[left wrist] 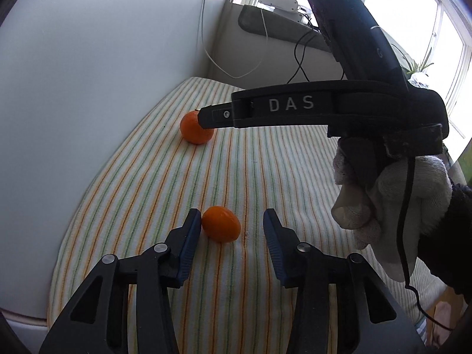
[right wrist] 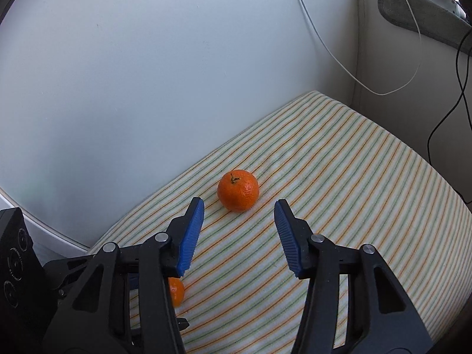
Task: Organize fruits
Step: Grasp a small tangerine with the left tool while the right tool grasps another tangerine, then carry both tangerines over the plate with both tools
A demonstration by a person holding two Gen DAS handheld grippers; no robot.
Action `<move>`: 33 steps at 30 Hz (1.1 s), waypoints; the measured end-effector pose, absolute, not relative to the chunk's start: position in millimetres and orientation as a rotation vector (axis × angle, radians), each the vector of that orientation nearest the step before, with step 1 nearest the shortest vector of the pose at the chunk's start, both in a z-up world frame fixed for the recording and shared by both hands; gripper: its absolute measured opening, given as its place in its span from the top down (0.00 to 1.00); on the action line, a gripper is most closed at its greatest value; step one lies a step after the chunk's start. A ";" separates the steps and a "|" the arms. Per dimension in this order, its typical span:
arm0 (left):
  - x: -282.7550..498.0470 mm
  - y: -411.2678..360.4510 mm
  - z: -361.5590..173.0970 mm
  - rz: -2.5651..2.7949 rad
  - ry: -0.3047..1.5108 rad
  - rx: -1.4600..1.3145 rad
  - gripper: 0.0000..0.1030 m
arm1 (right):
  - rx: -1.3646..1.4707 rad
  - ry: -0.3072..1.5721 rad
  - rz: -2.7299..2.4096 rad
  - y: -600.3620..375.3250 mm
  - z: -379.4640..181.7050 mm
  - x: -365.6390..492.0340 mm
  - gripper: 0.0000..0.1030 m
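Observation:
Two orange fruits lie on a striped cloth (left wrist: 265,177). In the left wrist view the smaller smooth fruit (left wrist: 221,223) sits between the tips of my left gripper (left wrist: 232,215), close against the left pad (left wrist: 188,244) and apart from the right one; the jaws are open. The larger tangerine (right wrist: 238,190), stem up, lies just beyond the tips of my open right gripper (right wrist: 239,203), in line with the gap. The left wrist view shows that gripper (left wrist: 206,121) from the side, its tip over the tangerine (left wrist: 194,128), held by a white-gloved hand (left wrist: 392,206). The smaller fruit (right wrist: 176,292) peeks out behind the right gripper's left finger.
A white wall (right wrist: 147,73) runs along the cloth's left and far side. White and black cables (right wrist: 413,59) hang in the back corner below a grey mat (right wrist: 413,8) on a sill. A window and a plant (left wrist: 419,67) are at the right.

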State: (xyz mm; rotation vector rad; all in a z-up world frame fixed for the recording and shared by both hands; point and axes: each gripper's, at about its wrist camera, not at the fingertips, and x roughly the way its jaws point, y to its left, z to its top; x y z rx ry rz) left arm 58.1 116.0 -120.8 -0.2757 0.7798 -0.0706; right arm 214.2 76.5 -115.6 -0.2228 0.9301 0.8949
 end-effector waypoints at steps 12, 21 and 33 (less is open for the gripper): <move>64.0 120.8 -131.2 -0.076 0.795 -0.290 0.65 | -0.252 0.961 0.891 106.7 -135.7 233.5 0.55; 58.4 119.4 -128.6 -0.074 0.796 -0.278 0.74 | -0.251 0.968 0.906 126.1 -142.3 234.8 0.62; 51.9 119.6 -124.0 -0.080 0.786 -0.283 0.75 | -0.199 0.942 0.897 89.2 -123.3 224.9 0.62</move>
